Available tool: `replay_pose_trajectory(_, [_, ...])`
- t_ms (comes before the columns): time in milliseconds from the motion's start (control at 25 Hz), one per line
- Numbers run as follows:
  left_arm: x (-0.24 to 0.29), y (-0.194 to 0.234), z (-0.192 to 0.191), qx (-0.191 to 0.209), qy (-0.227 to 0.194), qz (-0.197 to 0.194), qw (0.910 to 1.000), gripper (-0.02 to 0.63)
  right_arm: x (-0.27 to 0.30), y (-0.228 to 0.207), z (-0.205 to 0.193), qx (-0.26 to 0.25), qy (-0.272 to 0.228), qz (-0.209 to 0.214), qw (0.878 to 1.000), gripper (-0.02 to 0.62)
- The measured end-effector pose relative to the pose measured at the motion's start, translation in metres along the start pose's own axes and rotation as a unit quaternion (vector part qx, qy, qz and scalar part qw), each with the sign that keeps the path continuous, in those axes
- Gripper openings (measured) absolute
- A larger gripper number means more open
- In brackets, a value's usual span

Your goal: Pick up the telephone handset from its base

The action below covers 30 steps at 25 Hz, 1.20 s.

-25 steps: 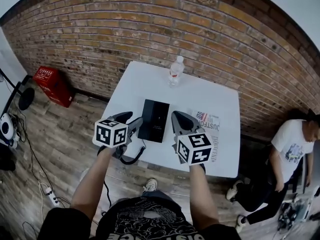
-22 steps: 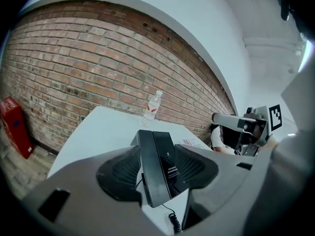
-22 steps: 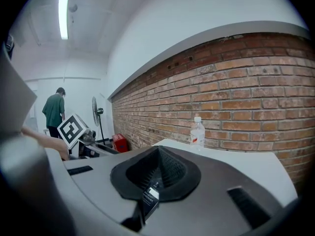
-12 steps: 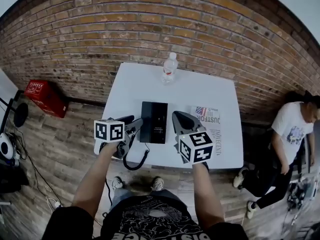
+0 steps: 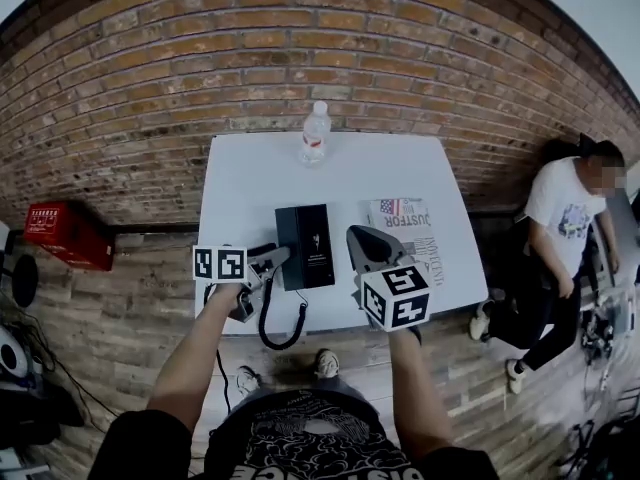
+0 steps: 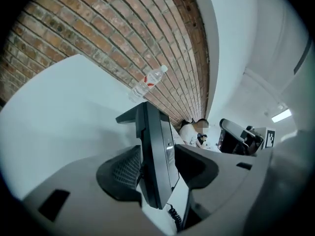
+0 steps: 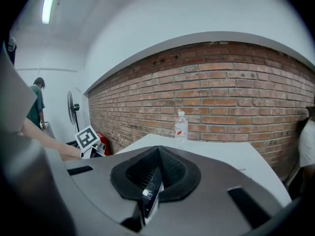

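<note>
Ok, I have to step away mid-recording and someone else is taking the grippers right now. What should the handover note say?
Left gripper: shut on the telephone handset, at the left side of the base, near the front edge of the table.
Right gripper: shut, empty, over the table just right of the base, by the newspaper.
Coiled cord: hangs in a loop over the front edge.
Done: handset gripped.
Left: lift it clear of the base. Whether it is already clear cannot be told from these views.

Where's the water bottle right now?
In the head view, the water bottle stands at the far edge of the table by the brick wall, beyond the black telephone base.
</note>
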State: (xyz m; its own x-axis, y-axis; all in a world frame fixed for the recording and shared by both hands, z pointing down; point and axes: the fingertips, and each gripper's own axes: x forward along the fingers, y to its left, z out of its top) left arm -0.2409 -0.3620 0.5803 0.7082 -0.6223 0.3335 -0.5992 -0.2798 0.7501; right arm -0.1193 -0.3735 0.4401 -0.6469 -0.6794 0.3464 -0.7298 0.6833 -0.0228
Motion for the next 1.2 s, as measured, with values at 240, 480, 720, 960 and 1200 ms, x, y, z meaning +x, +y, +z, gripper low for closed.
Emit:
replay_pose_trajectory(240, [0.012,0.003,-0.005,-0.054,0.02,-0.06,0.9965,0.198,-0.009,0.004,-0.011,0.011,0.012,-0.036,0.999,0.0])
replay_pose_trajectory(480, [0.019,0.003,-0.007,-0.06,0.047,-0.094,0.9927,0.176,-0.018,0.006,-0.023,0.02,0.026,-0.067,0.997,0.0])
replay_pose_trajectory(720, [0.02,0.01,-0.009,-0.073,0.049,-0.103,0.9908,0.091,-0.025,0.009,-0.03,0.026,0.033,-0.091,0.995,0.0])
replay_pose_trajectory(960, [0.019,0.008,-0.008,-0.075,0.057,-0.109,0.9896,0.081,-0.032,0.012,-0.037,0.033,0.03,-0.102,0.994,0.0])
replay_pose_trajectory(1200, [0.016,0.001,-0.004,-0.078,0.051,-0.114,0.9892,0.074,-0.035,0.015,-0.035,0.034,0.023,-0.1,0.994,0.0])
